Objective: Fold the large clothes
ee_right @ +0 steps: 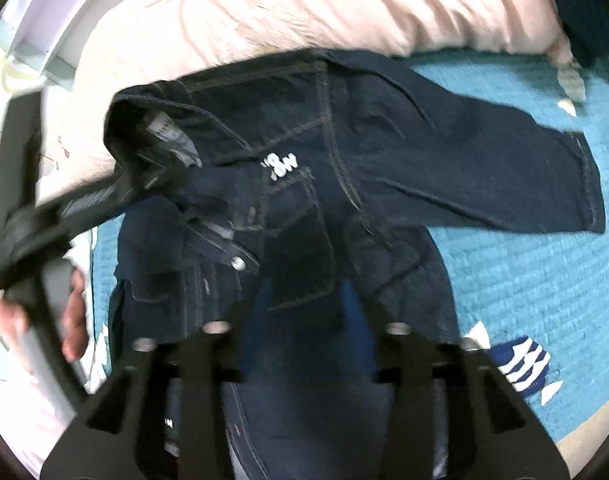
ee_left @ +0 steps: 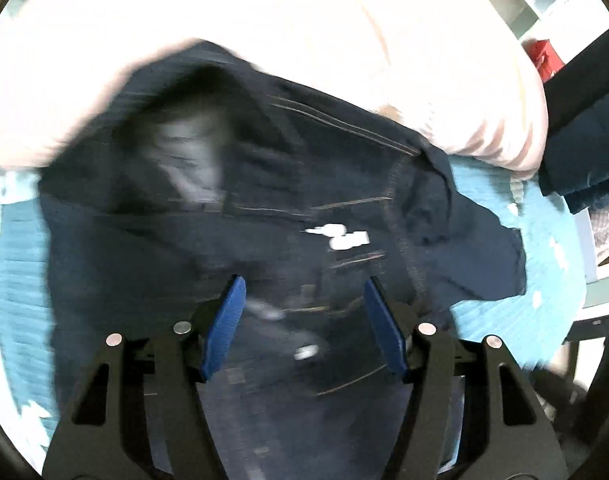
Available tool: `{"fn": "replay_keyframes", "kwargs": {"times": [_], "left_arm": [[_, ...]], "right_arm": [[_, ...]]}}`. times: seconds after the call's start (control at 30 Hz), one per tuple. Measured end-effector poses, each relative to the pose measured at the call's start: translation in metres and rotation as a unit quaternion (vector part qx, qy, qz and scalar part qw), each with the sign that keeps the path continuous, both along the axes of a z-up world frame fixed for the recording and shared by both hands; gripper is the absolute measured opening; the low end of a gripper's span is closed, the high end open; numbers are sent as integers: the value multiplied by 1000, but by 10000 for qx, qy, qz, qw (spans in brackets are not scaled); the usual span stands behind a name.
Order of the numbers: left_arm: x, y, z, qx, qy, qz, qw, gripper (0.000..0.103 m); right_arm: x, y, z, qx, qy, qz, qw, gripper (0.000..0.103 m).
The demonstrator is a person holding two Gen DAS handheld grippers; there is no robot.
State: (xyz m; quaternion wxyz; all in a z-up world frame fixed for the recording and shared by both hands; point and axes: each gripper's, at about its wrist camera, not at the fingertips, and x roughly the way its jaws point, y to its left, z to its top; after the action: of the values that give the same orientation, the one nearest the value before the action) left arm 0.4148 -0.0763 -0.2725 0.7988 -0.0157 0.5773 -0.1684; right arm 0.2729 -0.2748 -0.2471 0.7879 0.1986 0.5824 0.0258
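Motion blur smeared the dark navy denim jacket [ee_left: 288, 216] in the left wrist view; its white chest lettering [ee_left: 338, 238] was unreadable. The right gripper's blue pads [ee_right: 358, 320] were indistinct, the jacket's hem cut off at 6 o'clock.

A dark denim jacket [ee_right: 312, 184] lies spread on a teal bedcover [ee_right: 524, 280], one sleeve [ee_right: 504, 176] stretched toward the right of the frame and white lettering [ee_right: 282, 168] near its middle. A pale pink pillow [ee_right: 344, 4] fills the top. At the bottom centre the right gripper [ee_right: 304, 308] hangs over the denim, its blue pads blurred but apart, with the cloth lying beneath them. At the left edge a hand [ee_right: 70, 316] holds the left gripper [ee_right: 116, 192], its black body reaching to the jacket's collar.
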Motion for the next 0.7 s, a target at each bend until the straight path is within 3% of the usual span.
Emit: {"fn": "replay_keyframes", "kwargs": {"times": [0.07,0.13,0.2,0.23,0.3,0.37,0.43,0.53,0.6,0.67,0.7], "left_arm": [[-1,29,4,71,38,163,9998,61],[-1,65,-5,127,185,425,9988,43],[0,103,-22,182,439,795,9957,36],[0,125,-29,192,527,948,9939,25],[5,159,-46,250,725,1246,9892,16],[8,184,-62,242,862,1500,9846,13],[10,205,-84,212,1039,1704,9796,0],[4,224,-110,-191,1236,1908,9736,0],[-1,224,-109,-144,1165,1851,9757,0],[-6,222,-104,-3,1087,1678,9798,0],[-8,222,-102,23,1084,1647,9804,0]], "right_arm": [[10,15,-2,42,-7,89,10000,48],[20,30,-8,109,53,142,9998,48],[30,47,-18,108,111,244,9996,48],[35,56,-24,83,155,308,9994,48],[43,71,-38,27,249,378,9990,48],[55,85,-59,-35,452,395,9982,48],[65,92,-77,-45,605,356,9975,48],[80,101,-109,-85,874,225,9959,47],[84,109,-121,-164,980,290,9946,35],[86,113,-117,-133,899,367,9952,16],[87,112,-113,-157,869,344,9955,13]]}}
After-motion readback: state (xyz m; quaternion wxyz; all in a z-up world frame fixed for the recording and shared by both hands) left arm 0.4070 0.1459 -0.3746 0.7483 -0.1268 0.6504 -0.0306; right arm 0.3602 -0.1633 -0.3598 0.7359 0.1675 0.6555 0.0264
